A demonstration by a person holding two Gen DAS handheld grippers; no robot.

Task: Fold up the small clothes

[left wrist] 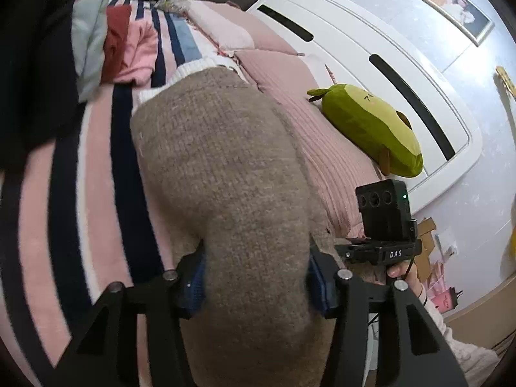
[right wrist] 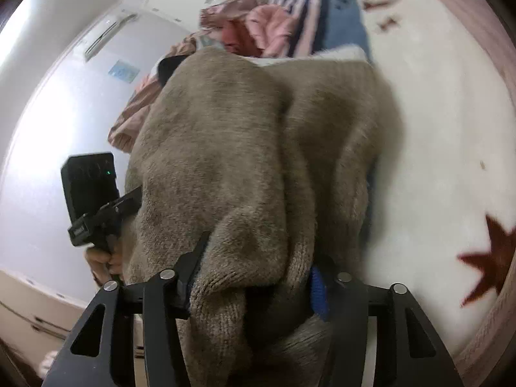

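A brown knitted garment (left wrist: 219,161) with a white ribbed band (left wrist: 200,67) at its far end stretches away from me over the bed. My left gripper (left wrist: 256,279) is shut on its near edge, the blue pads (left wrist: 195,285) pressing bunched knit from both sides. In the right wrist view the same garment (right wrist: 258,135) is folded into thick lobes, and my right gripper (right wrist: 254,282) is shut on a gathered fold of it. Each view shows the other gripper's black camera block (left wrist: 383,213) (right wrist: 88,187) beside the cloth, with a person's fingers (right wrist: 106,261) under it.
A pink, navy and white striped blanket (left wrist: 80,193) covers the bed on the left, with a pile of pink and red clothes (left wrist: 129,45) at its far end. Pink pillows (left wrist: 290,74), a green plush toy (left wrist: 371,129) and a white headboard (left wrist: 354,48) lie right. A white star-patterned blanket (right wrist: 435,129) spreads right.
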